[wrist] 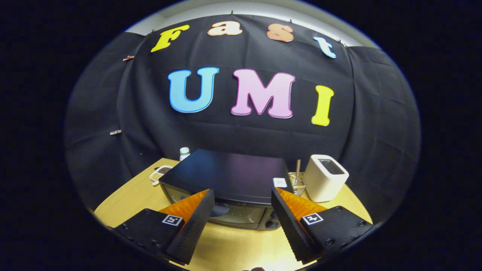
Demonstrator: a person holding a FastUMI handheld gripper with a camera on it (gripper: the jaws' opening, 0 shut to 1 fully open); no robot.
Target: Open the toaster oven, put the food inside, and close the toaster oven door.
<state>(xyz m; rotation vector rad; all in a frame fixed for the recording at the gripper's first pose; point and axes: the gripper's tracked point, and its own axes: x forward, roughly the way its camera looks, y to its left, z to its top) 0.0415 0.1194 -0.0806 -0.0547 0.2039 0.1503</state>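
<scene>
A black toaster oven (229, 177) stands on the wooden table (131, 195), just ahead of my fingers. Its glass door (231, 213) faces me and looks closed, with knobs at the door's right end. My gripper (243, 195) is held open above the table in front of the oven, nothing between the fingers. The left fingertip (205, 197) and the right fingertip (280, 197) frame the oven's front. I see the oven from above, so its flat dark top fills most of its outline. No food item is identifiable in view.
A white slot toaster (325, 182) stands right of the oven, with a glass holder of sticks (297, 182) between them. Behind the oven's left corner are a small white-capped bottle (184, 152) and a white flat object (161, 174). Black cloth walls close the back.
</scene>
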